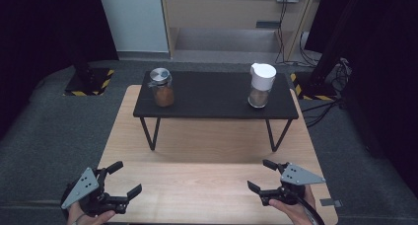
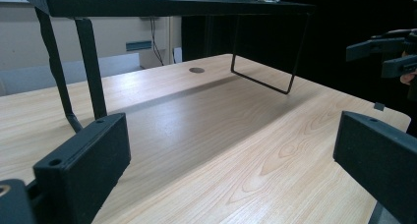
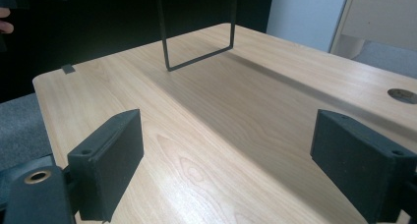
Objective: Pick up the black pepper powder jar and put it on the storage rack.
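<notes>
Two jars stood upright on shelf (image 1: 212, 99): brown jar (image 1: 161, 87) ahead of left gripper (image 1: 127, 179), white-capped jar (image 1: 261, 85) ahead of right gripper (image 1: 262, 175); both grippers held wide open, empty, at tabletop's (image 1: 207, 185) near edge.

One low black shelf on thin metal legs (image 1: 212, 102) as landmark. On it: two glass jars, one metal-lidded with orange-brown contents (image 1: 161, 88) at its left end, one white-capped (image 1: 261, 85) toward its right. In front of it: two black two-jaw grippers, left (image 1: 124, 179) and right (image 1: 261, 174).

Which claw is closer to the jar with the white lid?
The right claw. It sits at the table's near edge, below and slightly right of the white-lidded jar on the black shelf. The left claw is far across at the near left corner.
</notes>
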